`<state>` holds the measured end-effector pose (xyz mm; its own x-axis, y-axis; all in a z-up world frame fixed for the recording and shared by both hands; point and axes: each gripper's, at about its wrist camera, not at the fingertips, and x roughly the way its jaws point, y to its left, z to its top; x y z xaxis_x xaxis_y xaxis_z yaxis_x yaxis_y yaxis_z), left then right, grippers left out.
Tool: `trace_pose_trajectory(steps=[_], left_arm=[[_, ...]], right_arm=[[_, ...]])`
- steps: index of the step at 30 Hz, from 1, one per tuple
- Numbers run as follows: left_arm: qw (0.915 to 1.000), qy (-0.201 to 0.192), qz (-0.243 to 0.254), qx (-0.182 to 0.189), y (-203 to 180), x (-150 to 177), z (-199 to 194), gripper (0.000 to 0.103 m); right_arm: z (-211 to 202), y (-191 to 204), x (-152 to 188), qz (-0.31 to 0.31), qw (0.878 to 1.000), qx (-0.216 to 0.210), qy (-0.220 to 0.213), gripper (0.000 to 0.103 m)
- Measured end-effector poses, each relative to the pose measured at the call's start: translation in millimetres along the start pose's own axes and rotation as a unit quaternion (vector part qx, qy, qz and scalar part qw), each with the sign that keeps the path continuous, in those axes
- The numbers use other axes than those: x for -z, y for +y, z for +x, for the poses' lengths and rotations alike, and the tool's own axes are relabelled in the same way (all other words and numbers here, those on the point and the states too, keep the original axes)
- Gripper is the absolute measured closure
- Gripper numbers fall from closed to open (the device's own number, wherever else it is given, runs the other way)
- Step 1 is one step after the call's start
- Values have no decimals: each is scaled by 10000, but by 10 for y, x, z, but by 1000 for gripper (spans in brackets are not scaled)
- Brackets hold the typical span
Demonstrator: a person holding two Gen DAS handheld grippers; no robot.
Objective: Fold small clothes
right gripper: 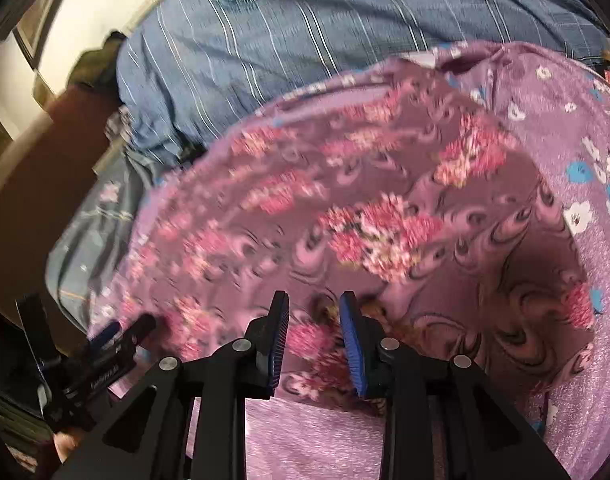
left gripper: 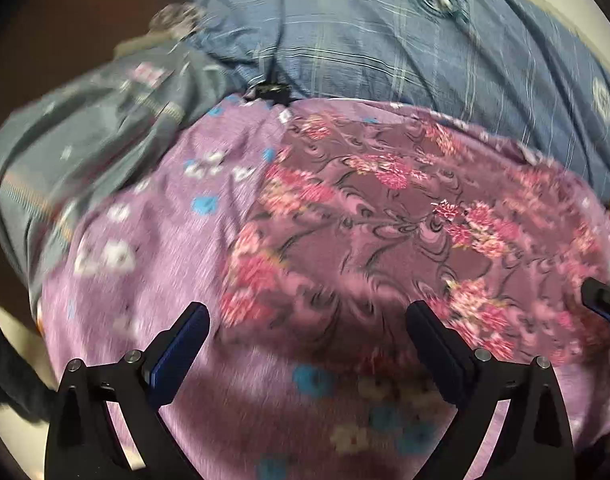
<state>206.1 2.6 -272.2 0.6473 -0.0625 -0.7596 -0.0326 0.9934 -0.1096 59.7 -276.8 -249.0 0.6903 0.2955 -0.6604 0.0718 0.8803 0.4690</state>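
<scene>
A dark purple garment with pink flower clusters lies spread flat on a lilac bedsheet printed with blue and white flowers. My left gripper is open wide, empty, hovering over the garment's near edge. My right gripper hovers over the same garment, its jaws partly open with a narrow gap and nothing between them. The left gripper also shows at the lower left of the right wrist view. A tip of the right gripper shows at the right edge of the left wrist view.
A large blue striped pillow lies just beyond the garment, also in the right wrist view. A grey-blue patterned cloth lies bunched to the left. A brown wall or headboard stands at the bed's side.
</scene>
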Motion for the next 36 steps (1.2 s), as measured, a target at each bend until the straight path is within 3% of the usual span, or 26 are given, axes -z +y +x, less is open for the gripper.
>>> trace_pose_trajectory(steps=[4,9,12,14,16,18,19,21,27,29,33,36], left_arm=[[9967,-60,-765,272,200,137,-204,4],[9907,44,-1348,175,372,104,-319,5],[9922,-163,-1231,-68,333,81,-409,5],[9941,-333,-928,-450,269,59,-428,4],[9949,-213,-795,-581,250,44,-346,4],[9948,93,-857,-543,282,27,-197,5],[9936,411,-940,-472,321,13,-80,6],[9903,674,-1140,-427,381,-16,-10,15],[9877,366,-1520,-47,427,-71,-214,14],[9857,475,-1611,154,372,-63,-166,14],[9834,634,-1689,194,355,-84,-13,16],[9804,610,-1867,165,393,-131,92,37]], right_arm=[[-64,118,-42,-211,9993,-247,-156,73],[36,239,-95,-300,9983,-486,-63,73],[81,279,-86,-393,9981,-483,-15,73],[138,288,-83,-438,9983,-389,38,73],[256,272,-76,-446,9986,-183,227,73],[486,212,-49,-374,9968,118,690,73],[549,186,-40,-327,9963,173,775,74],[514,212,-77,-348,9972,110,658,72],[336,257,-156,-367,9988,-252,186,72],[379,248,-159,-340,9987,-267,269,72],[461,282,-126,-411,9981,-222,397,72],[499,307,-94,-497,9976,-168,448,72]])
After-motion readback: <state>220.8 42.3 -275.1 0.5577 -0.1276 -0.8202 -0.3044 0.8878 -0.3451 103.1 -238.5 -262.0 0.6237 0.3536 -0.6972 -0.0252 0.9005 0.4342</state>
